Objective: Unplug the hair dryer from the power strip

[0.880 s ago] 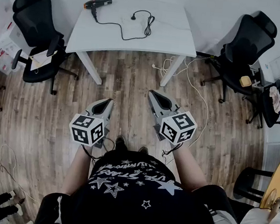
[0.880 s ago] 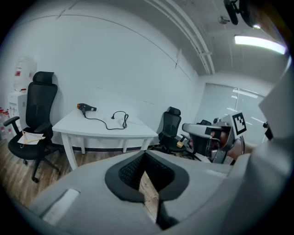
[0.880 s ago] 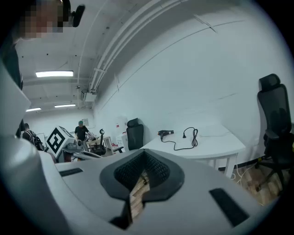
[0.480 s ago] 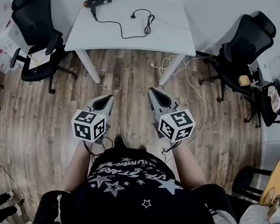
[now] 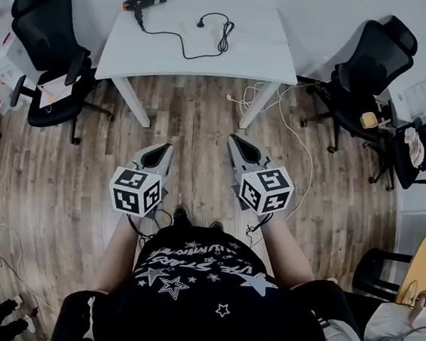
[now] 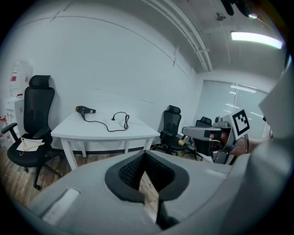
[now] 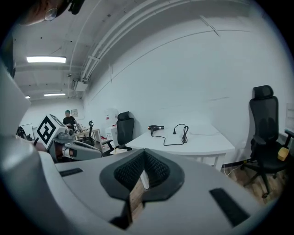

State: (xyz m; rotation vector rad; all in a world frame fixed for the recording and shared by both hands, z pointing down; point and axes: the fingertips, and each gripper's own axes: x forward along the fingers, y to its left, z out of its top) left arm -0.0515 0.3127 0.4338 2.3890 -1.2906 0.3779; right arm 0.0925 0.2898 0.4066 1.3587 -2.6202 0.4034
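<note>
Left tongs [image 5: 167, 148] and right tongs [image 5: 234, 139] shut, empty, side by side above the floor, well short of the counter [image 5: 255, 57] (probably just approaching). Hair dryer [image 5: 144, 1] at its far left corner, cord [image 5: 182, 45] trailing to a plug [image 5: 201, 24] seemingly loose near the far edge.

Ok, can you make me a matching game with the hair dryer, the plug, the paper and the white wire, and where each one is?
Things:
1. plug
2. paper
3. white wire
4. hair dryer

Places:
A. far left corner of the white table
B. near the middle of the table top
C. on the seat of a black chair
D. on the wooden floor by a table leg

Pairs: 1-B, 2-C, 3-D, 4-A
</note>
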